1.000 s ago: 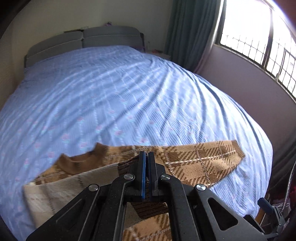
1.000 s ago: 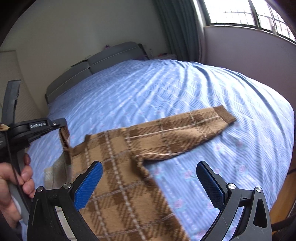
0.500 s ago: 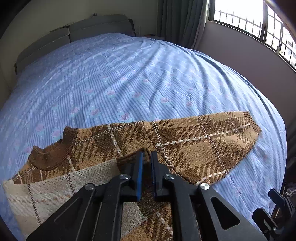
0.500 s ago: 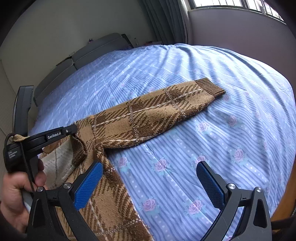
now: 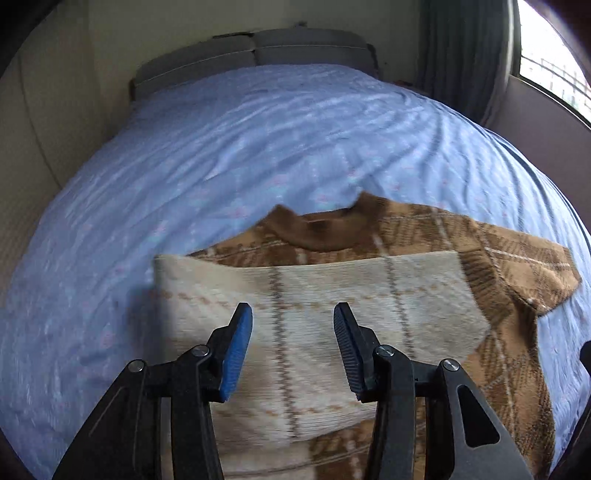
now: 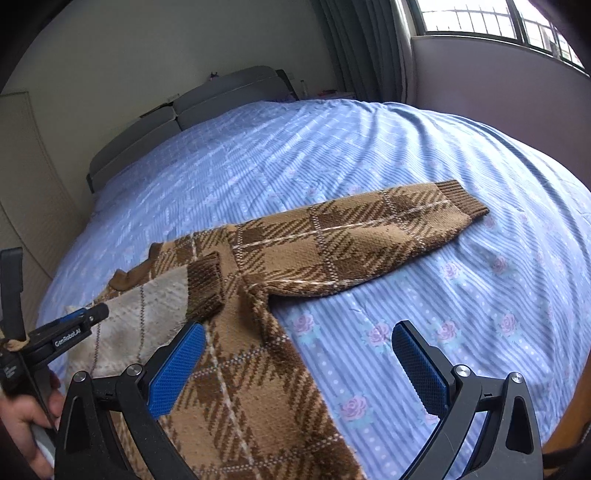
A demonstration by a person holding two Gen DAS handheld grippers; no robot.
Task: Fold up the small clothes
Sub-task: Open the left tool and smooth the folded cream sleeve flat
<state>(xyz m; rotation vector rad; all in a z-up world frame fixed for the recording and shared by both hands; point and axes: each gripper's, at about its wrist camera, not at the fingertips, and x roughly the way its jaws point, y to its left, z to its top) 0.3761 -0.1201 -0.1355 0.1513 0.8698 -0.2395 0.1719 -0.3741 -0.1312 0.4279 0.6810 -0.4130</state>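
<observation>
Left wrist | brown plaid sweater, pale sleeve folded across | left hand-held gripper parted, empty | right hand-held gripper wide, empty

One sweater was counted, a brown plaid knit laid on one bed. Two sleeves were counted on it: one was folded across the body with its pale inner side up, and one was stretched out toward the bed's window-side edge. One collar was seen. Two tongs were counted, the left tongs and the right tongs, each with two blue pads held apart. One headboard, one curtain and one window were counted.
</observation>
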